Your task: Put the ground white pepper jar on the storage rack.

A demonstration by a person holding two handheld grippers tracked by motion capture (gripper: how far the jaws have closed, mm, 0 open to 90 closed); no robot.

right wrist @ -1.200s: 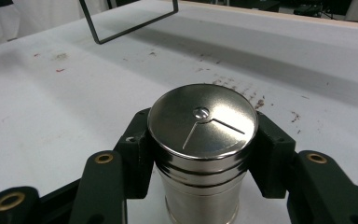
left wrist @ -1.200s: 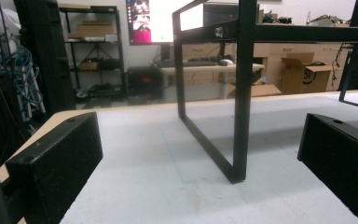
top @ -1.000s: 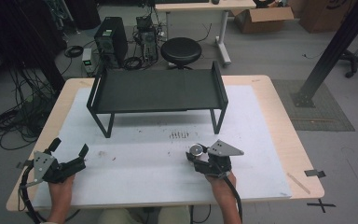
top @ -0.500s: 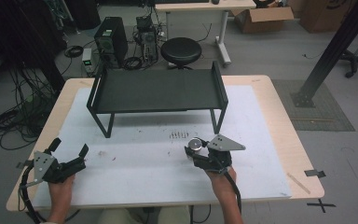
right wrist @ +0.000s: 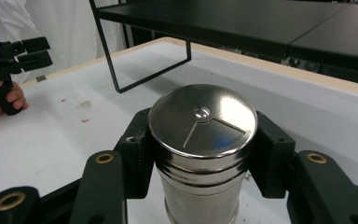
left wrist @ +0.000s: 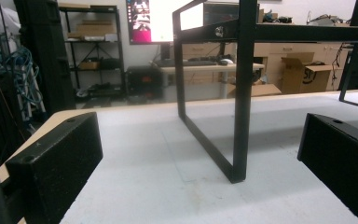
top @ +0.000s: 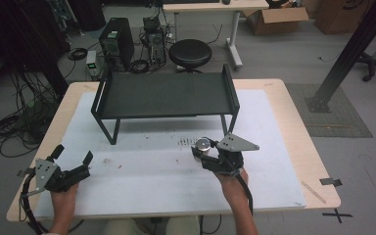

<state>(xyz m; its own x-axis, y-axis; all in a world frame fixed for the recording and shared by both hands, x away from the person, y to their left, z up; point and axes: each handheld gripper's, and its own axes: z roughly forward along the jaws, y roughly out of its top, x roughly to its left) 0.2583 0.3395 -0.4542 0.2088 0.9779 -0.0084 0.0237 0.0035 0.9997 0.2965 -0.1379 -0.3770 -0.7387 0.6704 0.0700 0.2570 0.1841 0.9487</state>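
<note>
Shifted slightly leftward since a second ago: right tool (top: 206, 155) clenched on a steel shaker (top: 203, 146) below its lid, just in front of the black shelf (top: 166, 94). Left tool (top: 72, 165) released, resting on the tabletop (top: 142, 171). Best kept upright, squeezed evenly, raised clear before nearing the shelf.

Surface (top: 293, 142): light wood top with rounded corners, covered almost edge to edge by a white mat (top: 142, 171). Mat marked with small dark specks and reddish stains near its centre. Black metal shelf rack (top: 166, 93): stands on the mat toward 12 o'clock, flat top with raised ends, on thin frame legs. Wood margin bare at 3 o'clock and 9 o'clock.
</note>
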